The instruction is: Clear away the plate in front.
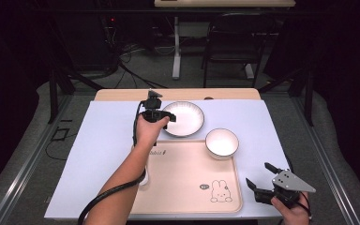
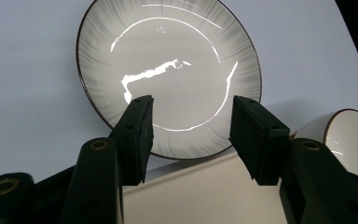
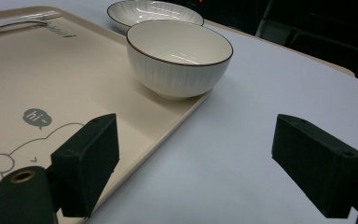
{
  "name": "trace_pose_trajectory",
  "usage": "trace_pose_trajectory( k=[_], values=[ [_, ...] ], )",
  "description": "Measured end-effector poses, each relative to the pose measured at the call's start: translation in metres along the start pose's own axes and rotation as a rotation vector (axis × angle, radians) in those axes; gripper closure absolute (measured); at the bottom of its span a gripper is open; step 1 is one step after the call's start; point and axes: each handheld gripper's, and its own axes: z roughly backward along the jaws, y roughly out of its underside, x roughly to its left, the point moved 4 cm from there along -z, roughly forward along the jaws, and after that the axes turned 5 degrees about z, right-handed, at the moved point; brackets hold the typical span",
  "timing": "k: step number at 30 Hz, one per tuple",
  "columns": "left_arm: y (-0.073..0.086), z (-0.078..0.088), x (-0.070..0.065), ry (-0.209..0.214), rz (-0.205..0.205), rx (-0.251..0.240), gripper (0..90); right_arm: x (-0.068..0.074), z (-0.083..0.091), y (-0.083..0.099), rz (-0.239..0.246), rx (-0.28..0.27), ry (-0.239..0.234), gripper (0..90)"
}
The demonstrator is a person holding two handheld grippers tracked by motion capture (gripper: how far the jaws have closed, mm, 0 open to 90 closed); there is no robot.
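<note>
Lab: dark curtains [image 1: 9, 70], cables [image 1: 131, 56], metal frame [image 1: 51, 93].

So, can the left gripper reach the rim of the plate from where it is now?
Probably yes. The left gripper hangs with open jaws right at the near rim of the plate, and nothing lies between them. The bowl stands off to one side.

Dim room, glare on plate [image 2: 168, 70] (sharp)

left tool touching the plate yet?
Cannot tell. In the left gripper view the left tool stands open with its jaws over the near rim of the plate, nothing between them; whether they rest on it is unclear there and in the high view.
</note>
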Motion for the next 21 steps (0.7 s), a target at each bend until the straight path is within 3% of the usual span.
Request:
trace_pose_trajectory(
  k=[11, 21],
  values=[
    [-0.004, 0.000, 0.011, -0.018, 0.026, -0.009, 48.4, 0.000, 0.000, 0.000, 0.001, 0.000, 0.000, 14.4],
    [-0.010, -0.015, 0.039, -0.057, 0.106, -0.003, 47.3, 0.000, 0.000, 0.000, 0.000, 0.000, 0.000, 14.4]
  ],
)
